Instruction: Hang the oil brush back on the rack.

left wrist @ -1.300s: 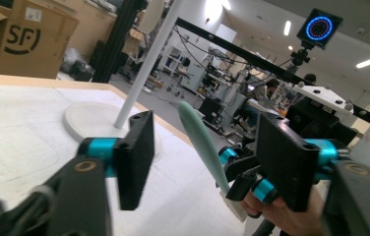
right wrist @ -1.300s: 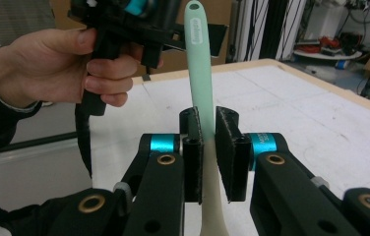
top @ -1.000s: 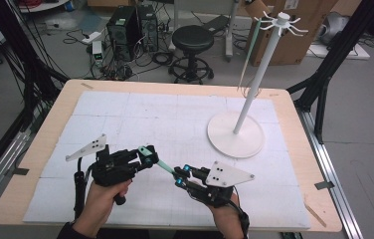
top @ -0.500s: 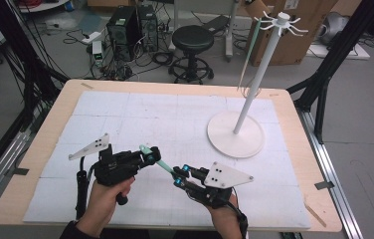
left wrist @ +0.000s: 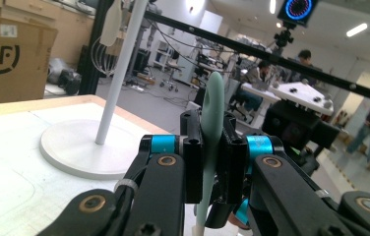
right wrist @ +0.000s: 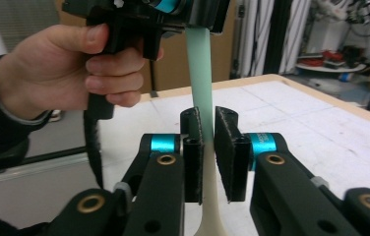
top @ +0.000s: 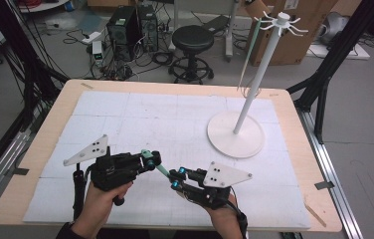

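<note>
A slim utensil [top: 162,170] with a mint-green end and a cream handle is held between both grippers above the front of the table. My left gripper [top: 151,160] holds its green end. Its jaws have just been closing, and in the left gripper view the pads press on the green blade [left wrist: 215,98] between the left gripper's [left wrist: 211,162] tips. My right gripper [top: 175,179] is shut lower on the handle. In the right gripper view the utensil [right wrist: 200,64] rises from the right gripper [right wrist: 207,147] to the left gripper [right wrist: 173,10] above.
A white rack stand with a round base [top: 235,134] and a tall pole stands at the right back of the white mat [top: 140,114]. Another long utensil [top: 247,55] hangs from its top hooks. The hand [right wrist: 75,69] holding the left gripper is close by.
The left gripper's jaws have closed onto the green end of the utensil. Both hands have stayed almost where they were.
</note>
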Demonstrator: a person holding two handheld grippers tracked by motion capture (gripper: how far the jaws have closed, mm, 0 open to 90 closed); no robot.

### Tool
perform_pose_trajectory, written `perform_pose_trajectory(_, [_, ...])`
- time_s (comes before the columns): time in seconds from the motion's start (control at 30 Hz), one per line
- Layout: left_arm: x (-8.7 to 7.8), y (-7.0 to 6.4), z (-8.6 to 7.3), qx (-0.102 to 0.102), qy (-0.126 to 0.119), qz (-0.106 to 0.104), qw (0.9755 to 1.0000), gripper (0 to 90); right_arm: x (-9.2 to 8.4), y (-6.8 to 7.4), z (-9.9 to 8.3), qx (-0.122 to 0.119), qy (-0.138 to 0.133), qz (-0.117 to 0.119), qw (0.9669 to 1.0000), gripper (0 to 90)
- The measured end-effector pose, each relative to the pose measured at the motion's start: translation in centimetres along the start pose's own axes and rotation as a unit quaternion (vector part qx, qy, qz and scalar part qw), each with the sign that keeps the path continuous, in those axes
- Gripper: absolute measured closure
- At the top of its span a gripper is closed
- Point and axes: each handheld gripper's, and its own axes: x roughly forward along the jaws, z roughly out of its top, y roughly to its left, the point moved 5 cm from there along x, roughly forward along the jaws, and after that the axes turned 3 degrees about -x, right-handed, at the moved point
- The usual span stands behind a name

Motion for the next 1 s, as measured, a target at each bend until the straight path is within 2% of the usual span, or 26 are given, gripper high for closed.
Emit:
perform_pose_trajectory(0.03, [0.0,-0.1,0.0,0.006,0.002,0.005,1.0000,83.1,0.0,0.0,0.0,0.002,0.000,0.004,1.0000,76.7])
perform_pose_trajectory(0.1, [-0.1,-0.2,0.0,0.009,0.007,-0.001,0.9999,83.2,0.1,-0.1,0.0,0.010,0.000,0.012,0.9999,63.9])
perform_pose_trajectory(0.17, [-0.2,-0.2,0.0,0.021,0.015,-0.006,0.9997,83.2,0.1,-0.2,-0.2,0.015,0.005,0.017,0.9997,57.2])
perform_pose_trajectory(0.23, [-0.3,-0.3,0.1,0.028,0.022,-0.015,0.9992,83.2,0.2,-0.4,-0.4,0.014,0.005,0.024,0.9996,49.7])
perform_pose_trajectory(0.3, [-0.4,-0.5,0.1,0.031,0.030,-0.035,0.9985,83.1,0.2,-0.5,-0.4,0.014,0.005,0.047,0.9988,46.7])
perform_pose_trajectory(0.37, [-0.6,-0.6,0.0,0.044,0.043,-0.053,0.9967,83.1,0.2,-0.5,-0.5,0.009,0.010,0.068,0.9976,47.1])
perform_pose_trajectory(0.47, [-0.6,-1.0,-0.2,0.053,0.061,-0.085,0.9931,83.1,0.3,-0.5,-0.6,0.015,0.013,0.107,0.9940,49.8])
perform_pose_trajectory(0.6, [-0.6,-1.4,-0.3,0.066,0.082,-0.113,0.9880,83.1,0.5,-0.2,-0.6,0.025,0.009,0.168,0.9853,56.0])
perform_pose_trajectory(0.67, [-0.6,-1.6,-0.3,0.071,0.090,-0.126,0.9853,83.1,0.6,0.1,-0.5,0.027,0.012,0.189,0.9816,59.6])
perform_pose_trajectory(0.8, [-0.4,-2.1,-0.4,0.081,0.106,-0.142,0.9808,83.1,0.7,0.4,-0.4,0.025,0.010,0.214,0.9764,66.6])
perform_pose_trajectory(0.87, [-0.4,-2.2,-0.4,0.082,0.106,-0.145,0.9803,83.0,0.7,0.6,-0.2,0.025,0.008,0.224,0.9743,70.2])
perform_pose_trajectory(1.0, [-0.1,-2.4,-0.5,0.084,0.112,-0.151,0.9785,83.0,0.9,1.0,-0.2,0.021,0.013,0.229,0.9731,72.0])
